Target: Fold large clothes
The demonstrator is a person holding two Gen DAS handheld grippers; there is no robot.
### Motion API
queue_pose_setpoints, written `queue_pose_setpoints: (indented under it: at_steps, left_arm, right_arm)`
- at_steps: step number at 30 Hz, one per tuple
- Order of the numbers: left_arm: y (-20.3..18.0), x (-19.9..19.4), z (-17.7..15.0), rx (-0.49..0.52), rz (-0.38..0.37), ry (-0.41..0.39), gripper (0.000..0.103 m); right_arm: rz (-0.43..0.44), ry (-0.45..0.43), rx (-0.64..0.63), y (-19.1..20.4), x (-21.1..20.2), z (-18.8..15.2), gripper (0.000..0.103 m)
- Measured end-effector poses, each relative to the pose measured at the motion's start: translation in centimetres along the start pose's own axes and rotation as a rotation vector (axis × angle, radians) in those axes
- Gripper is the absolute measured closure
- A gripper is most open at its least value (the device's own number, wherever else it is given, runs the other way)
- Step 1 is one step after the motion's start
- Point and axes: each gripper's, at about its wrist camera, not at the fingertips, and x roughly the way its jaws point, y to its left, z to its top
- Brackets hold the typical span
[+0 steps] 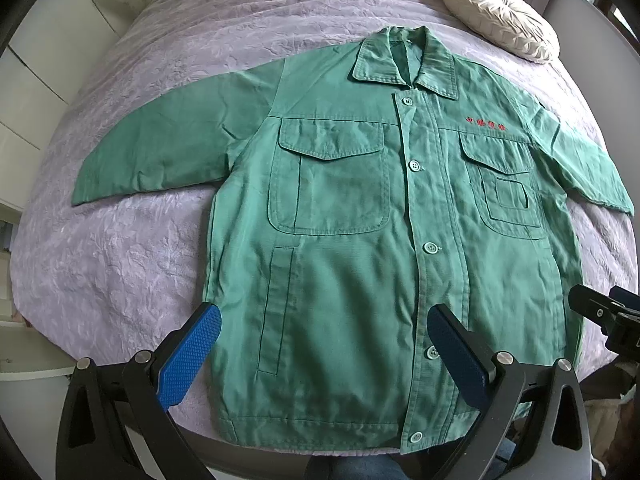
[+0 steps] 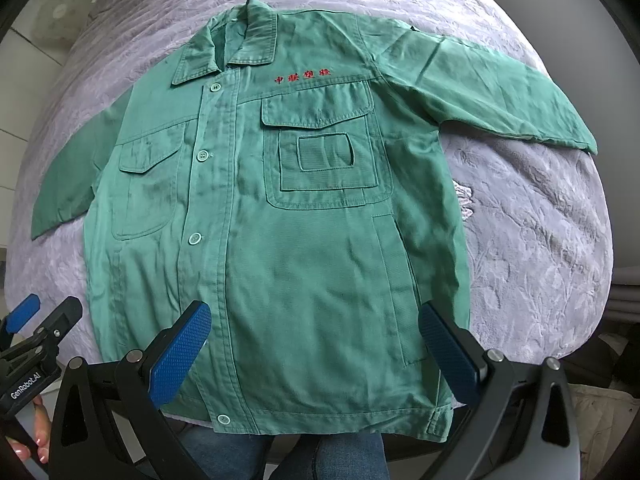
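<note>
While the green jacket [image 1: 340, 248] lies flat, front up and buttoned, on the purple bedspread [image 1: 140, 260], its collar points to 12 o'clock and its hem to 6. The left gripper [image 1: 324, 356] and right gripper [image 2: 316, 348] hover spread wide above the hem, holding nothing.

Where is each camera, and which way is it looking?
Left wrist: sits on the open left gripper, looking over the hem up the green buttoned work jacket; jeans show below.
Right wrist: sits on the open right gripper, facing likewise; jeans and the left hand's fingers show.
Both share the jacket on the lilac quilted bedspread.
</note>
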Motion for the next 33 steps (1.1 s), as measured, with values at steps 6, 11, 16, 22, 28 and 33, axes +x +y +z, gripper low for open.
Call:
queue_pose_setpoints:
  at_steps: [6,11,16,22,28,33]
  left_arm:
    - [0.0,0.0,0.0,-0.002,0.001,0.000,0.000]
    - [0.0,0.0,0.0,-0.002,0.000,0.001,0.000]
    - [0.0,0.0,0.0,-0.002,0.001,0.000,0.000]
    - [0.0,0.0,0.0,-0.001,0.000,0.001,0.000]
    - [0.0,0.0,0.0,-0.002,-0.001,0.002,0.000]
    - [0.0,0.0,0.0,0.000,-0.002,0.002,0.000]
  right_arm:
    - [-0.001,0.000,-0.002,0.2,0.0,0.0,0.000]
    - [-0.004,0.000,-0.011,0.5,0.0,0.2,0.000]
    - [-0.008,0.000,-0.024,0.8,0.0,0.2,0.000]
    - [-0.011,0.000,-0.030,1.0,0.0,0.3,0.000]
    - [-0.012,0.000,-0.031,1.1,0.0,0.3,0.000]
    - [-0.015,0.001,-0.032,1.2,0.1,0.5,0.000]
